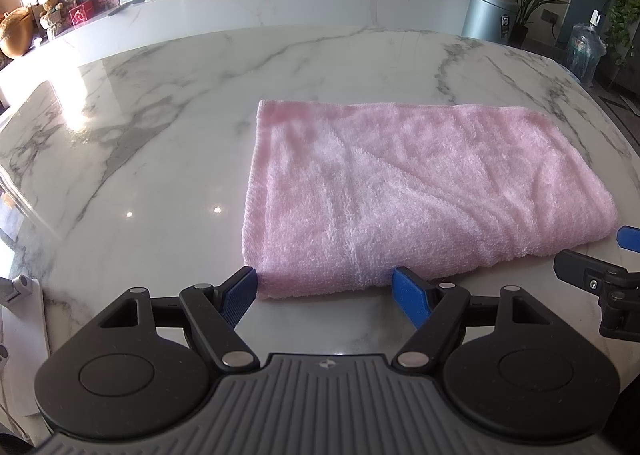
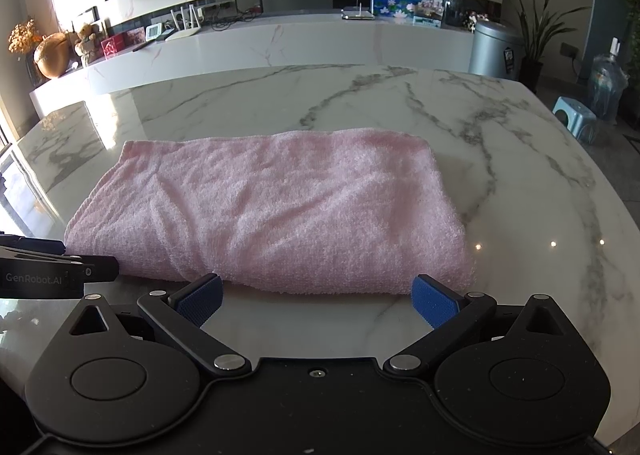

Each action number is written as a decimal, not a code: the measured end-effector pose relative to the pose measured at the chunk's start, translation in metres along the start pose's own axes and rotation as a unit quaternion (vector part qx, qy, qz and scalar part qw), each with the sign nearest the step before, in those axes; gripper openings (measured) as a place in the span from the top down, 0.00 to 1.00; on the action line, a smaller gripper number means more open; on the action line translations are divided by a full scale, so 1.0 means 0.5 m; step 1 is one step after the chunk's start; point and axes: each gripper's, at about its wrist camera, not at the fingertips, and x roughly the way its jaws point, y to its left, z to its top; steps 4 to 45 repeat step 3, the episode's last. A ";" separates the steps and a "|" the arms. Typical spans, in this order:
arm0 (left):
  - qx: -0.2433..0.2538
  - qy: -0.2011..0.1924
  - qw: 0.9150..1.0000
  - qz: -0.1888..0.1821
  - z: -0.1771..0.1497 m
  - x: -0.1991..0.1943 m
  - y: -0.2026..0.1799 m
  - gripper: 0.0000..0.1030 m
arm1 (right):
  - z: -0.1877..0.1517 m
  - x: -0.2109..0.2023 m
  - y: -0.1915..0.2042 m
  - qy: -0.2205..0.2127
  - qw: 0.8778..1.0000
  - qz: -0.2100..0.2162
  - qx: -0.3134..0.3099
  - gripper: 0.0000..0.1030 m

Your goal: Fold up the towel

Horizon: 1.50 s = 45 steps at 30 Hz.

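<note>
One folded pink towel point(image 1: 416, 191) lies flat on the marble table point(image 1: 152, 159), its near edge just ahead of two grippers, the left gripper point(image 1: 326, 295) and right gripper point(image 2: 318, 297), each spread wide and holding nothing.

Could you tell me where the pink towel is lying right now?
The pink towel lies folded on the marble table, just beyond the open right gripper; in the left wrist view it sits right of centre, ahead of the open left gripper.
</note>
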 end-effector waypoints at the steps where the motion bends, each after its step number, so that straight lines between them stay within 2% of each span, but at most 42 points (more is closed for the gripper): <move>1: 0.000 0.000 1.000 0.000 0.000 0.000 0.000 0.29 | 0.000 0.000 0.000 0.000 1.000 0.000 0.000 0.02; 45: -0.001 0.001 1.000 0.000 -0.001 0.000 0.001 0.29 | 0.000 0.000 -0.001 0.001 1.000 0.000 0.000 0.02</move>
